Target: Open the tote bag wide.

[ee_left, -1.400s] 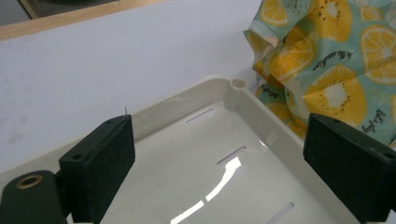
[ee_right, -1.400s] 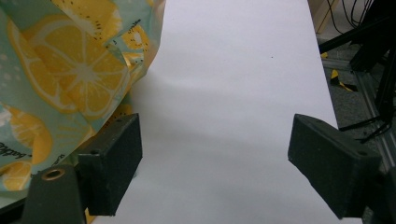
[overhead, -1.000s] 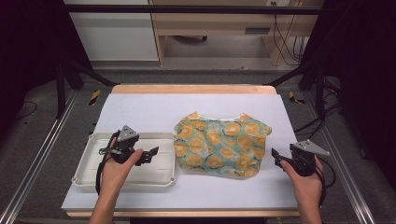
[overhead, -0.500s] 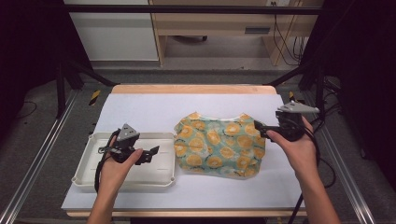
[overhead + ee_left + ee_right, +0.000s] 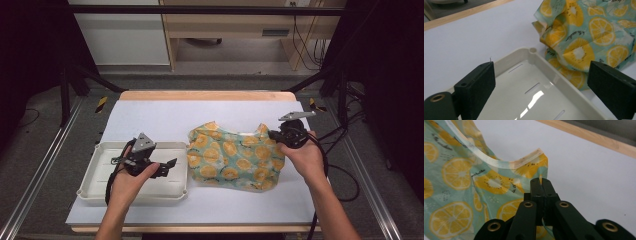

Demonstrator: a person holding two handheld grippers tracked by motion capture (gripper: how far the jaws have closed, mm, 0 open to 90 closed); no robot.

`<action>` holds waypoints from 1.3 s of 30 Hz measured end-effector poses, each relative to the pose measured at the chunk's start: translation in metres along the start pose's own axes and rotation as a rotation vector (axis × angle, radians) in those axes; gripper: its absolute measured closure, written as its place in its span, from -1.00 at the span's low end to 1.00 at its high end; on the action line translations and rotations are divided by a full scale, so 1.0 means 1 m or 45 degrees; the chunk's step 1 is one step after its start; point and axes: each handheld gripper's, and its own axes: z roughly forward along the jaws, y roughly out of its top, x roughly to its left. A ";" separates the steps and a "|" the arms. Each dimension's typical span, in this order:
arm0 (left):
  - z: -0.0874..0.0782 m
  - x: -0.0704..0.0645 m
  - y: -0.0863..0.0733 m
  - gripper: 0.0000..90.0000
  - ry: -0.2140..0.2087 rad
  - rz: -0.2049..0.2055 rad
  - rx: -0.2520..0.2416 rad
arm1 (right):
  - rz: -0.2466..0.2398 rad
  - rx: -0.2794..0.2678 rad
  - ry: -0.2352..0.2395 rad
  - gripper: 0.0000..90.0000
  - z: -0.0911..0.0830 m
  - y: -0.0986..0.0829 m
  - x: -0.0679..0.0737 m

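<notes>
A teal cloth with a lemon-slice print (image 5: 232,157) lies crumpled on the white table cover, right of centre. My right gripper (image 5: 272,134) is at the cloth's far right corner. In the right gripper view its jaws are shut (image 5: 540,181) on the cloth's (image 5: 461,177) orange-printed edge beside a pale hem. My left gripper (image 5: 170,167) hovers open over the right part of a cream tray (image 5: 100,192). In the left gripper view the wide-apart jaws (image 5: 544,92) hold nothing, framing the tray's corner (image 5: 524,53) and the cloth (image 5: 584,37) just beyond it.
The tray holds nothing and has slots in its floor. The white cover (image 5: 165,117) stretches bare behind the tray and cloth to the wooden table edge (image 5: 200,95). Cables trail off the table's right side, and metal rails run along both sides.
My right gripper has moved from the table's near right forward and left to the cloth's far right corner and now grips it. The left gripper has stayed over the tray.
</notes>
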 end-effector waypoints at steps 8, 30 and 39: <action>0.028 -0.029 0.023 -0.79 -0.078 0.149 0.059 | -0.085 -0.402 0.202 1.00 -0.048 -0.041 0.028; 0.079 -0.053 0.079 0.90 -0.124 0.165 0.079 | -0.158 -0.203 0.296 1.00 -0.030 -0.112 0.046; 0.037 -0.085 0.012 0.97 -0.148 0.270 -0.030 | -0.136 -0.131 0.223 0.95 -0.027 -0.119 0.041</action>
